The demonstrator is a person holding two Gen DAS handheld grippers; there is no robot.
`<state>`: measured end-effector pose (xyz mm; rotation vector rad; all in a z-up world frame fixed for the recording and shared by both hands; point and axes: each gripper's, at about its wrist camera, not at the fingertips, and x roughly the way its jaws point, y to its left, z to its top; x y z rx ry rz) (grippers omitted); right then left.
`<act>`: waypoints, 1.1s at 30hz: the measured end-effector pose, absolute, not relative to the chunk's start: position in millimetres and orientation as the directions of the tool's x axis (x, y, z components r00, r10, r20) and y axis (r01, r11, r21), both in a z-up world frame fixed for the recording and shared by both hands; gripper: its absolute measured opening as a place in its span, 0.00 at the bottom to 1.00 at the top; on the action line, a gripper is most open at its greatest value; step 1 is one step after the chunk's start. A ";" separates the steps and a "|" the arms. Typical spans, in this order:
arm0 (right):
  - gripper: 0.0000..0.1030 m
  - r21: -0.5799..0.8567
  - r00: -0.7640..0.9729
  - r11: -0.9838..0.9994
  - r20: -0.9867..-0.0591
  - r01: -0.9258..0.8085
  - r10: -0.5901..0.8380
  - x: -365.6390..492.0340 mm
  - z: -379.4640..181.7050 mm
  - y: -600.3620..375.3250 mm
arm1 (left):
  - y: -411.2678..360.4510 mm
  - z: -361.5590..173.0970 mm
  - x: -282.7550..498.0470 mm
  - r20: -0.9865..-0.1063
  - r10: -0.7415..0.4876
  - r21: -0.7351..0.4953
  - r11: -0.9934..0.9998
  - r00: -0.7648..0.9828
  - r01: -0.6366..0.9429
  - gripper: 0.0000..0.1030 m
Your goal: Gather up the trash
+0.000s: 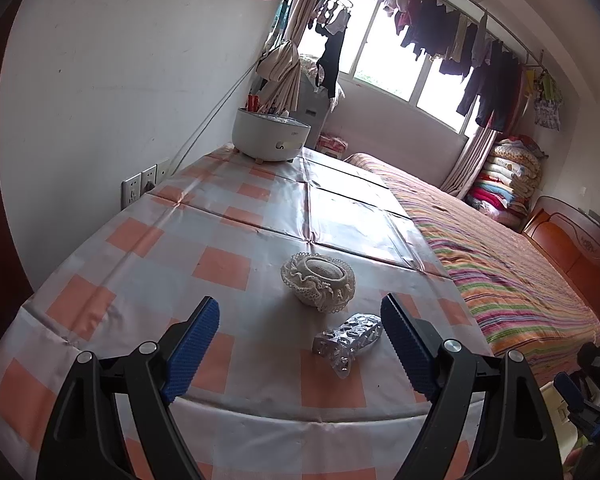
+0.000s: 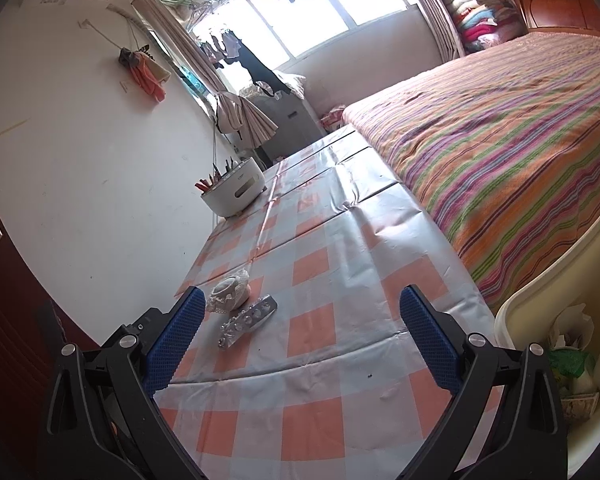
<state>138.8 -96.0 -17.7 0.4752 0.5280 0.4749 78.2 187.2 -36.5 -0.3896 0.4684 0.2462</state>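
1. A long table (image 1: pixel 228 240) stands against a white wall, covered with a shiny cloth of orange and pale squares, its fold creases catching the window light.
2. The left gripper (image 1: pixel 300 338) hangs over the near end of the table, its two blue pads spread wide with nothing between them pressed or held.
3. An empty silver pill sheet (image 1: pixel 350 336) – the piece of trash on the table – lies flat on the cloth, just inside the left gripper's right-hand finger and close to it; whether the two touch cannot be told.
4. Just beyond the pill sheet sits a small lace-trimmed bowl (image 1: pixel 320 278), upright, near the sheet but apart from it.
5. The right gripper (image 2: pixel 302 334) also hangs over the near table edge with its blue pads wide apart – empty, only bare cloth showing between them.
6. In the right wrist view the pill sheet (image 2: pixel 248 320) lies just right of that gripper's left-hand finger, with the lace bowl (image 2: pixel 230 292) just behind it.
7. A cream-coloured bin (image 2: pixel 540 300) stands at the right of the table's near corner, with crumpled paper and a green wrapper inside.
8. At the far end of the table a white round pot (image 1: pixel 270 136) stands close to the wall, with red-handled utensils sticking up behind it.
9. A bed (image 1: pixel 500 256) with a striped cover runs along the table's right side, folded quilts stacked at its far corner.
10. Clothes hang on a rail across the bright window.
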 end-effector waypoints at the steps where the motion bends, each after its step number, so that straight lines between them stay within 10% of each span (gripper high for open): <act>1: 0.93 0.541 0.763 0.787 -0.360 -0.298 0.537 139.2 -17.9 -97.1 | 187.4 -36.2 77.8 -0.481 0.138 -0.310 0.897 0.866 -0.315 0.78; 33: 0.93 0.413 0.601 0.850 -0.603 -0.327 0.525 167.4 -29.6 33.7 | 237.1 -21.3 41.1 -0.459 0.112 -0.396 0.862 0.882 -0.315 0.78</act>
